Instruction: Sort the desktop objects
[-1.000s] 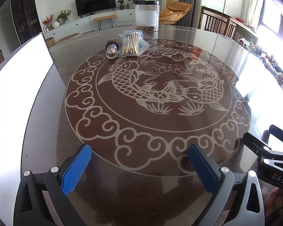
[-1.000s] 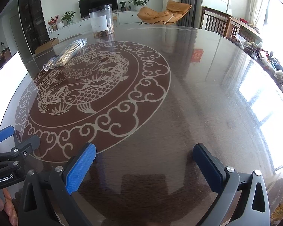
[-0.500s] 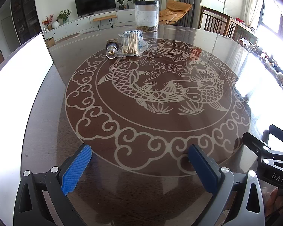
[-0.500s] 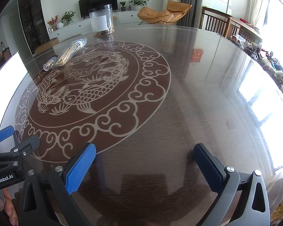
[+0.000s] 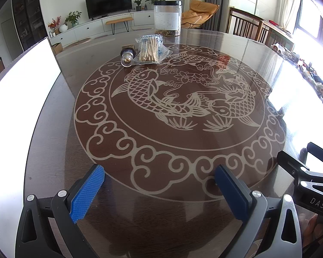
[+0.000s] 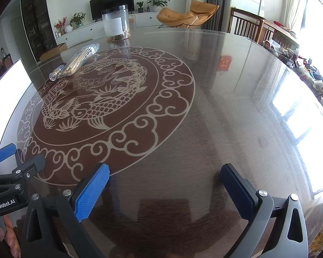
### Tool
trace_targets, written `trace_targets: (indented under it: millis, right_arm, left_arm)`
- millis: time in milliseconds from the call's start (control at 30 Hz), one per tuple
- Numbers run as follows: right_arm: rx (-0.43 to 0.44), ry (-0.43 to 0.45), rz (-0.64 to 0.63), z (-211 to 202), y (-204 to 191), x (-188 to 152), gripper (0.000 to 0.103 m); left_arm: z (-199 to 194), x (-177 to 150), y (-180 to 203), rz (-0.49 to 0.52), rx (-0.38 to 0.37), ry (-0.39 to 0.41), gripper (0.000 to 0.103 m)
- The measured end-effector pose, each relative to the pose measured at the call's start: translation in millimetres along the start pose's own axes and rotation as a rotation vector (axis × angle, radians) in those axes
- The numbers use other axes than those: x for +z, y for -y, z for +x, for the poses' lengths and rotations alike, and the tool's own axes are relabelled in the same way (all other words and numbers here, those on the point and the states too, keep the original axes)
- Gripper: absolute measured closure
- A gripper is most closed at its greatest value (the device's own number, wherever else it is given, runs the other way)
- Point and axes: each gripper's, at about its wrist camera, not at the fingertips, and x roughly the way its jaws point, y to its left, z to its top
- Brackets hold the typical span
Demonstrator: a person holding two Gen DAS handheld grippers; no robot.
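A clear bag of wooden sticks (image 5: pixel 151 49) (image 6: pixel 81 59) lies on the far side of the round table (image 5: pixel 53 150). A small glass bottle (image 5: pixel 127 57) (image 6: pixel 57 72) lies on its side just left of the bag. Behind them stands a tall clear jar with a black lid (image 5: pixel 167 18) (image 6: pixel 116 23). My left gripper (image 5: pixel 159 172) is open over the near edge, far from all three, with nothing between its blue pads. My right gripper (image 6: pixel 165 172) is open and empty too, to the right of the left one.
The dark glass-topped table carries a large fish-and-cloud pattern (image 5: pixel 178 99). A bright white panel (image 5: pixel 17 90) rises at its left edge. Wooden chairs (image 5: pixel 249 29) stand at the far right. A hand (image 6: pixel 9 236) holds the left gripper's handle.
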Motion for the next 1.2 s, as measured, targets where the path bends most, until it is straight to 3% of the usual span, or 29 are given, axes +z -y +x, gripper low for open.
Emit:
trace_targets:
  millis: [533,767,867,967,1100,1200]
  right_arm:
    - [0.000,0.000,0.000,0,0,0,0.000]
    - [0.000,0.000,0.000,0,0,0,0.000]
    - [0.000,0.000,0.000,0,0,0,0.000]
    - [0.000,0.000,0.000,0,0,0,0.000]
    - [0.000,0.000,0.000,0,0,0,0.000]
    - [0.000,0.000,0.001,0,0,0,0.000]
  left_arm:
    - [1,2,-1,0.015,-0.019,-0.009,0.000]
    - [17,26,-18,-0.021,0.006,-0.053,0.000]
    - [27,41,-36,-0.081,0.036,-0.073,0.000]
    - [29,63,-59,-0.197,-0.014,-0.060,0.000]
    - [29,113,-84,-0.324,-0.025,0.027,0.000]
    - [47,154,-96,-0.375,-0.045,0.023,0.004]
